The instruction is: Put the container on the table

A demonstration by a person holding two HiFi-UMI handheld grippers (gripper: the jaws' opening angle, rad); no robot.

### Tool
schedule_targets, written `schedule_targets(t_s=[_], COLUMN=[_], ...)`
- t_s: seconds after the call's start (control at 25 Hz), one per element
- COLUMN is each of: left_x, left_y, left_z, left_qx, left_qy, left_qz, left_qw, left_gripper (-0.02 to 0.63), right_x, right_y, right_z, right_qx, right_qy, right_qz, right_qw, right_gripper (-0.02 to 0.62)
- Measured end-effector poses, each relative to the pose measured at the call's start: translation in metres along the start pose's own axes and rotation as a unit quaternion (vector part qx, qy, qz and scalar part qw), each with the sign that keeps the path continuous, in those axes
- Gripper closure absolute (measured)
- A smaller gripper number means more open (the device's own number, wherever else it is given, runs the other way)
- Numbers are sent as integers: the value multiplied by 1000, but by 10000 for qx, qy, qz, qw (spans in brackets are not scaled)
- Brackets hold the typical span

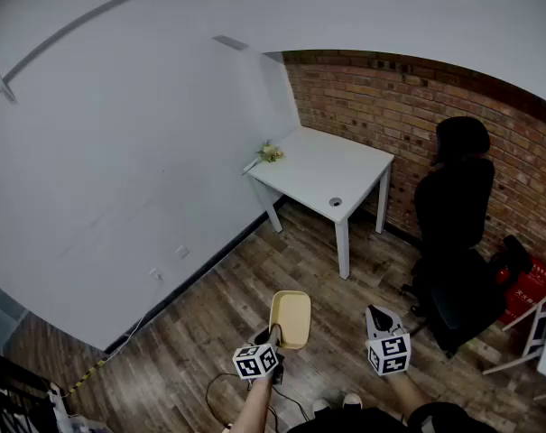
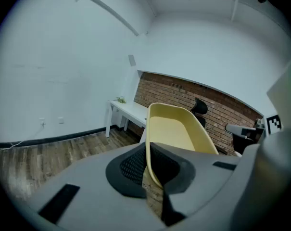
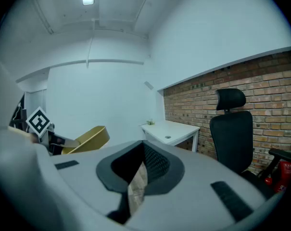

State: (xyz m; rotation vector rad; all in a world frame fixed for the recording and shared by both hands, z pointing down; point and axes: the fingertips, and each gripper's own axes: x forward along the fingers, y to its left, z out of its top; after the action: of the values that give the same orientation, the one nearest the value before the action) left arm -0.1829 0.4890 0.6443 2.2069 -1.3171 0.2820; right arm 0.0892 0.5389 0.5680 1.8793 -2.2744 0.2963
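Note:
A pale yellow plastic container [image 1: 291, 318] hangs over the wood floor, held by its near rim in my left gripper [image 1: 274, 336]. In the left gripper view the jaws are shut on that rim, and the container [image 2: 176, 129] tilts up and away from my left gripper [image 2: 152, 174]. The white table [image 1: 322, 174] stands ahead in the corner, well beyond the container. My right gripper [image 1: 379, 318] floats to the container's right. Its jaws are shut with only a thin slit and nothing between them [image 3: 135, 186]. The right gripper view also shows the container [image 3: 87, 138] at left.
A small plant [image 1: 271, 152] lies at the table's far left corner and a round cable hole [image 1: 335, 202] sits near its front edge. A black office chair [image 1: 458, 233] stands right of the table against the brick wall [image 1: 390, 106]. A red object [image 1: 525, 291] sits on the floor at far right.

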Motion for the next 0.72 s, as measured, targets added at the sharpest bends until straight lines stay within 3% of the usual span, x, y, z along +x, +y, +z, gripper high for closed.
schedule_targets(t_s=[0.2, 0.72], left_x=[-7, -9], left_y=[17, 23], left_z=[38, 45], left_qx=[247, 302], left_qy=[-108, -83], left_qz=[6, -19], left_qw=[9996, 9995], left_gripper=[585, 584], right_x=[17, 17], right_y=[31, 37], right_z=[4, 12], right_qx=[180, 312], right_qy=[-83, -180], right_qz=[66, 14], right_qw=[9998, 9993], right_gripper=[572, 571])
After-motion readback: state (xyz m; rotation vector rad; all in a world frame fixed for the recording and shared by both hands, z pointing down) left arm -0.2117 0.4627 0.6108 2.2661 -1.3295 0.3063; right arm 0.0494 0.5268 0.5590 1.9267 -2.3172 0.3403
